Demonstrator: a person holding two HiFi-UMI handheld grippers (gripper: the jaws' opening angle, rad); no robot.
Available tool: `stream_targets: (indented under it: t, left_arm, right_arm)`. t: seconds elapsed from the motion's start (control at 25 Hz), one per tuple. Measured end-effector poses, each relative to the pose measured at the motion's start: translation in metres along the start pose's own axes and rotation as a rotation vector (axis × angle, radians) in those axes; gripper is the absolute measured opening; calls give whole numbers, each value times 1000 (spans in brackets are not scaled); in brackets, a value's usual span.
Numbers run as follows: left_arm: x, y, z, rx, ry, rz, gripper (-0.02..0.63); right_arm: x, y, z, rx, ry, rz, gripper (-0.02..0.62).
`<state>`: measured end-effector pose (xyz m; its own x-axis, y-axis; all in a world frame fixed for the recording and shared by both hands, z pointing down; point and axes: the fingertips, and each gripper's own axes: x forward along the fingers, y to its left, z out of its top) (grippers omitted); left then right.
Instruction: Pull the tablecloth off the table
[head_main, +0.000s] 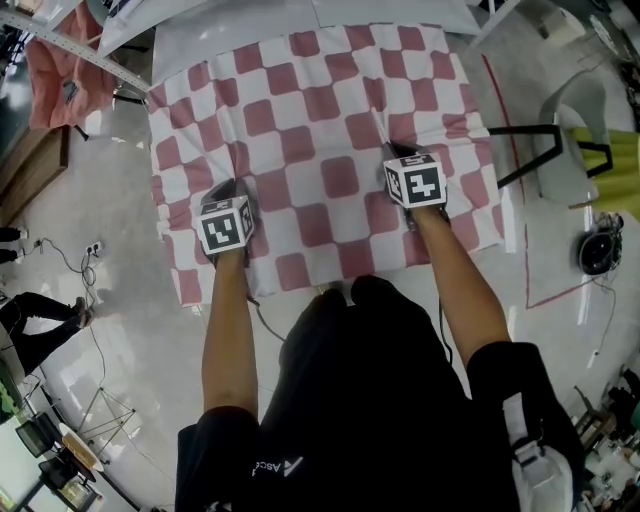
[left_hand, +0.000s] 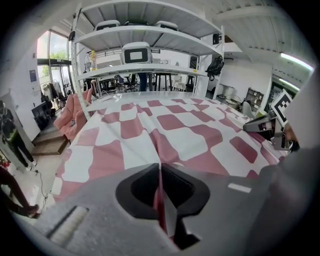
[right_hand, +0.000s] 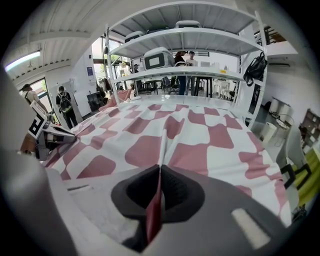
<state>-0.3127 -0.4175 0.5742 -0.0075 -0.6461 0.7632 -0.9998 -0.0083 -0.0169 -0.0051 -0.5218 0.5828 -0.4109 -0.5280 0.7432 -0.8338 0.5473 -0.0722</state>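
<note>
Pose: arms straight and parallel, we angle both down onto tablecloth (head_main: 320, 120) near half | left gripper (head_main: 236, 186) clamped on cloth fold | right gripper (head_main: 392, 150) clamped on another fold

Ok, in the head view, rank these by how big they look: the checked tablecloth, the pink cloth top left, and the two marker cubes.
1. tablecloth
2. pink cloth
3. left marker cube and right marker cube: alike in size, so tied.
</note>
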Motion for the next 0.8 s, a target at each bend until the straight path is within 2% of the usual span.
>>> stream_targets:
  t: [0.08, 0.2, 0.32, 0.56, 0.8]
  left_arm:
    - [0, 0, 0, -5, -3, -1, 12]
    - [-2, -2, 1, -26, -12, -18, 10]
    - [-8, -8, 0, -46, -36, -36, 9]
    - [-34, -14, 2, -154, -152, -124, 9]
    - [-72, -22, -2, -190, -267, -241, 9]
  right_arm:
    - [0, 1, 0, 7, -1, 18, 5]
    - [0, 5, 2, 16, -2, 56, 5]
    - [-9, 10, 2, 68, -27, 94, 5]
    - [-34, 36, 8, 158, -143, 189, 5]
    - [-72, 67, 9, 206, -268, 259, 3]
